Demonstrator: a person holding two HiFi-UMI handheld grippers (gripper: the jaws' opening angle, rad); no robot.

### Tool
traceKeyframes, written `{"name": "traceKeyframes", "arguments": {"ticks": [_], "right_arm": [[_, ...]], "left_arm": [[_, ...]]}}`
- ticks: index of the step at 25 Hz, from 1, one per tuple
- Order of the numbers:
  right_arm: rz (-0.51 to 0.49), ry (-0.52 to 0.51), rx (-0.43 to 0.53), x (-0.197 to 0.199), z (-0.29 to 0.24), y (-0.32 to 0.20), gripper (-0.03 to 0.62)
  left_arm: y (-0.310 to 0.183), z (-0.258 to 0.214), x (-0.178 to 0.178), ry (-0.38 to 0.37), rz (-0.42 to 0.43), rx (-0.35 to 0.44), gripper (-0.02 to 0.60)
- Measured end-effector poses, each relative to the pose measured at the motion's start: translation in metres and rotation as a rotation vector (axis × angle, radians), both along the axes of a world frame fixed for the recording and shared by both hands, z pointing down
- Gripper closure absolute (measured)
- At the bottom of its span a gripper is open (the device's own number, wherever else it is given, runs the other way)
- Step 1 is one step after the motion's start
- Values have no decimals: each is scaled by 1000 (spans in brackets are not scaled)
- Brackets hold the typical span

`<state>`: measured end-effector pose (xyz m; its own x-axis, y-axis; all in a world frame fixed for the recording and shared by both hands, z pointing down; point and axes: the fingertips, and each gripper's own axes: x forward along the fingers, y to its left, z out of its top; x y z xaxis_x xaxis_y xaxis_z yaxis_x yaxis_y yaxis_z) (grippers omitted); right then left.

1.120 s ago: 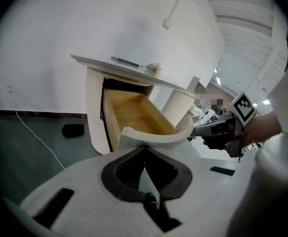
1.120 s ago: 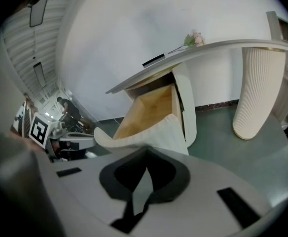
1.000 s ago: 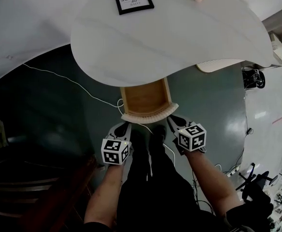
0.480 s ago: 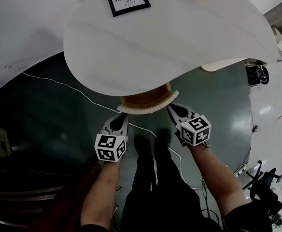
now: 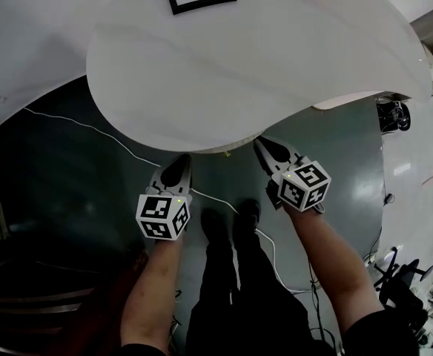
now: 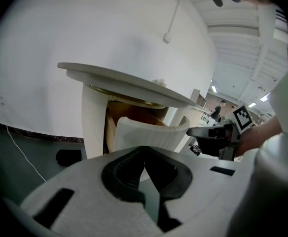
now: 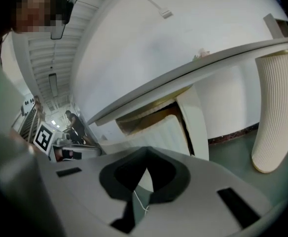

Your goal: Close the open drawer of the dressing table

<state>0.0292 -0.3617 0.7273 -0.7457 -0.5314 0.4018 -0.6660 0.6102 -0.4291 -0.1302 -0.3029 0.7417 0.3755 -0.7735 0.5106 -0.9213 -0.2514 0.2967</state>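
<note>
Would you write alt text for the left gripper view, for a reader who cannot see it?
The drawer, its ribbed white front slightly open under the white tabletop, shows wood inside. The left gripper, jaws together, points at it from the foreground; the right gripper reaches in from the right.

The floor (image 5: 68, 184) is dark green and shiny, and a thin white wire (image 5: 90, 128) runs across it. A plain white wall (image 5: 24, 43) stands behind, with a dark strip (image 6: 40, 134) along its bottom. Far off, long lights (image 7: 51, 83) glow on the ceiling, and a black chair (image 5: 393, 274) stands to one side.
</note>
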Motion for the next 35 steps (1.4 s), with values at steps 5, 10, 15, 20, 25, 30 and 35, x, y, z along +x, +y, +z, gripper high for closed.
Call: {"name": "traceKeyframes", "arguments": {"ticks": [5,10,15,20,25,30,35], "right_arm": [[-6,38,56,-7,-1,-18,588],[61,69,148,-12,-3,-38,589],[124,4,158,-18,-4,-53,589],[156,-18,175,-24,-4,-68,589],[171,-28,176,-27,-3,-75,588],[155,34,111,-27,13,-69,589],[151,34,1,-18,6,-20,589]], "left_arm": [[-2,-12,6,19,27,47,580],[-10,-18,8,19,33,90,581],[-2,-15,6,24,47,79,581],[12,-9,1,17,62,56,581],[19,-5,-7,13,50,33,581],[24,-18,-1,31,60,26,581],[44,-47,6,56,63,22,581]]}}
